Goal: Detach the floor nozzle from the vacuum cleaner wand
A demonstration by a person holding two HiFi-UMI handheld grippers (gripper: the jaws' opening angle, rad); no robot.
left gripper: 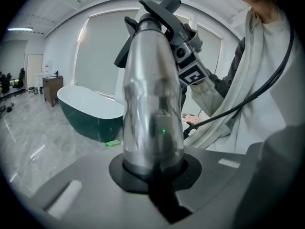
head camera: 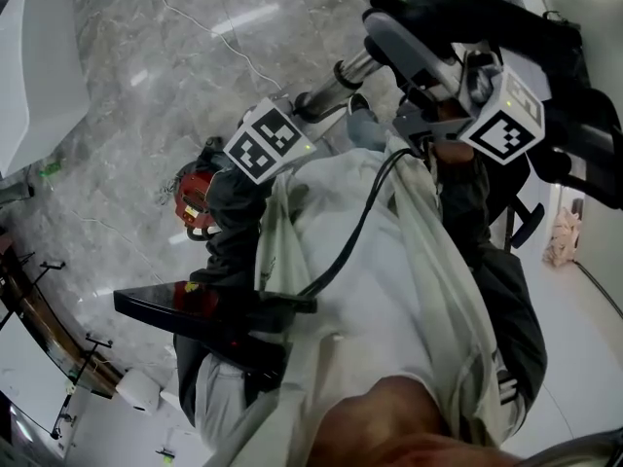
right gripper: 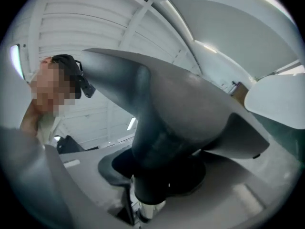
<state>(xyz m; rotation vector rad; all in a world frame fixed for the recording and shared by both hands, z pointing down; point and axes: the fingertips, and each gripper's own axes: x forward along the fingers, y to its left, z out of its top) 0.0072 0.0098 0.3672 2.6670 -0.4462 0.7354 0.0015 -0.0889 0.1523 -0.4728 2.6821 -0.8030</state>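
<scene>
From the head view much is lost: our own white garment fills the lower frame, the floor nozzle is cut off by the top edge, and the lower end of the wand vanishes behind a marker cube and a dark sleeve, where only a red housing peeks out. We cannot read either pair of jaws from there.

The gripper views settle it. The left gripper has its jaws nearly together, pinching the silver wand tube. The right gripper has its jaws about half spread, clamped on the nozzle's dark neck. The grey nozzle head sits so close that it crowds the right gripper view.

The wand is held in the air between both grippers. Its long axis runs from lower left to upper right in the head view, nozzle end farthest from us. A green bathtub stands behind.
</scene>
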